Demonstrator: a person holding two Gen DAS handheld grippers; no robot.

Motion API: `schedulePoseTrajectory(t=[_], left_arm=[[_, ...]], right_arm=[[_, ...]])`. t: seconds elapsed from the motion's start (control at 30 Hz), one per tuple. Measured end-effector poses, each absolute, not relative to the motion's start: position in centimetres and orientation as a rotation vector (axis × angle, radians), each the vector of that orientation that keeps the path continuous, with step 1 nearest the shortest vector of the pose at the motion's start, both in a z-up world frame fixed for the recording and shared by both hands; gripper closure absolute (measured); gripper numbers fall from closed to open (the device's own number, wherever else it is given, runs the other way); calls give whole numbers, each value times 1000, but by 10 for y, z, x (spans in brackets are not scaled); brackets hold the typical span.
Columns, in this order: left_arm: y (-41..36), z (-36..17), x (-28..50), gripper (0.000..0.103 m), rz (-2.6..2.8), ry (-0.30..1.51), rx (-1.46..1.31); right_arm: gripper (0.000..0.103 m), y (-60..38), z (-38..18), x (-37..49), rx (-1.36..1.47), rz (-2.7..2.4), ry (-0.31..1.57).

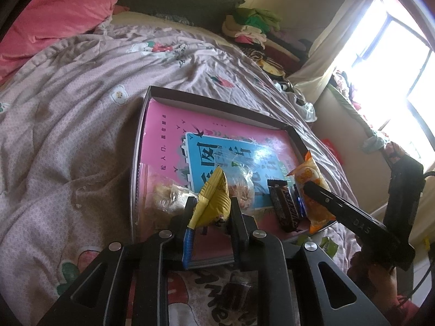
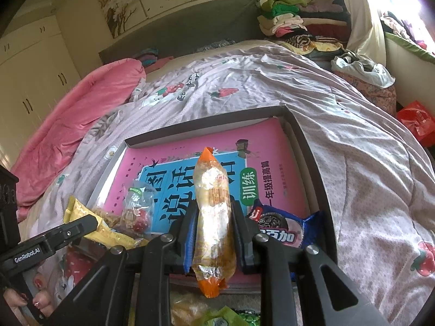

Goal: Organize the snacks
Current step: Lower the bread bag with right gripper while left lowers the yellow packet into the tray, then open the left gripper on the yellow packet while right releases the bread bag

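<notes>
Two tongs, each squeezing a snack over the box.
Right tongs (image 2: 213,226) grip the orange pack (image 2: 213,217), pointing away into the box (image 2: 312,146); left tongs (image 1: 210,212) grip the yellow pack (image 1: 213,197).

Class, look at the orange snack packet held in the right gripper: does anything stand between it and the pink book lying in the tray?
Nothing visible does. The right gripper is shut on the orange snack packet, right over a bare part of the pink book in the dark shallow tray; the blue cookie packet lies to one side.
</notes>
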State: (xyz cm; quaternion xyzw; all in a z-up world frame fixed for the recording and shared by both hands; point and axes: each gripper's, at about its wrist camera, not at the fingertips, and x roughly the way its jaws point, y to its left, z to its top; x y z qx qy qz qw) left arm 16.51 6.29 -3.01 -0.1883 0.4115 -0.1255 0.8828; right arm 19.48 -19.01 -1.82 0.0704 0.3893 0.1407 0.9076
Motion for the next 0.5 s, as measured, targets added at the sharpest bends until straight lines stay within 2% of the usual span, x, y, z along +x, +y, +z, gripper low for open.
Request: schedulePoseTrajectory(t=[0.27,0.5], left_arm=[[63,-29,164,78,-254,852,-394],[65,-28,163,71,-256,844,-401]], right_arm=[[79,-194,-14,190,140,287,793],[76,-199,-11,186,152,286,795]])
